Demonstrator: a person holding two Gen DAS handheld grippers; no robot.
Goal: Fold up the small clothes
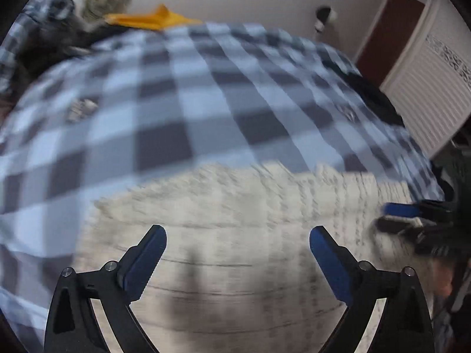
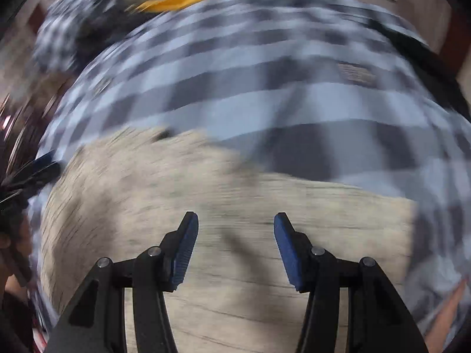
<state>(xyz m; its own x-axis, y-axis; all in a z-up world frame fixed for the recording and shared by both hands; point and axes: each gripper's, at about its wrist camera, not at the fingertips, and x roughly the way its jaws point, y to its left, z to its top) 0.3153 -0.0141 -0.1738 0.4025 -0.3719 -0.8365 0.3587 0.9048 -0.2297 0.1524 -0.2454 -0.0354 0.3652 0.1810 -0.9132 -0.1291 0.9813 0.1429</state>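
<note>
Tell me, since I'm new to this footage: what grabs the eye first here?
The big blue-and-grey checked bedcover fills most of both views. Spread on its near part lies a cream knitted garment, right under the open left claw and the open right claw, neither holding anything. A bright orange cloth stands out at the bed's far edge, beside a dark heap of clothes.

Both views are being taken from wrist cameras, angled steeply down, close above a cream knitted garment (image 1: pixel 250 220) on a checked bed (image 1: pixel 182 94); garment and bed are being shared by both views.
</note>
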